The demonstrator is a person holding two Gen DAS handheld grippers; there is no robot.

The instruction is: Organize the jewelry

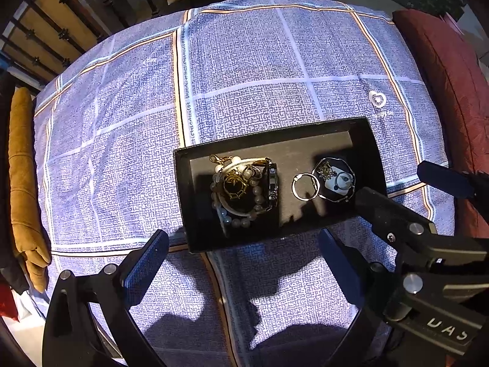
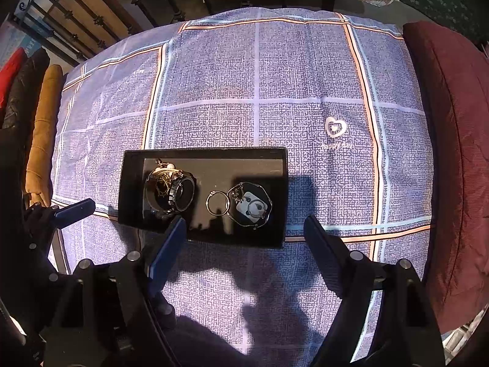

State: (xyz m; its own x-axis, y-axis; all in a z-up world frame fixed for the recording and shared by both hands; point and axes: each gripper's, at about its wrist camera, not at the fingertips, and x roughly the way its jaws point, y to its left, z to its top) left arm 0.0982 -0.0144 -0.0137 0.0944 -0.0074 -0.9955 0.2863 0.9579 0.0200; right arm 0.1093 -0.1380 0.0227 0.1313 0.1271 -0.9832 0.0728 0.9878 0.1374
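The shallow black rectangular tray [image 2: 278, 189] sits on my blue-and-white checked bedspread [image 2: 275, 91], and all the jewelry I can see already lies inside it. At its left end is a heap: a string of grey and pearl beads [image 1: 244, 214] curled around a gold filigree pendant [image 1: 235, 185], with a dark metal watch or bangle [image 1: 272, 183] leaning against them. Just beside that heap, toward the middle, lies a plain silver ring [image 1: 304, 185]. Touching the ring on its right is a thin wavy-edged wire hoop [image 1: 334, 179] that encloses a small white card with studs on it [image 1: 336, 183]; what exactly those studs are I cannot make out.

My right gripper [image 2: 244, 232] hangs over the tray's near edge with its blue-padded fingers spread wide and nothing between them. My left gripper [image 1: 241, 250] is likewise spread and empty, pointing down at the bedspread just in front of the tray.

I see no loose piece on the cloth, so I judge the gathering done. What may be left is untangling the left heap, or nothing at all. A maroon cushion [image 2: 452, 122] lies along the right side.
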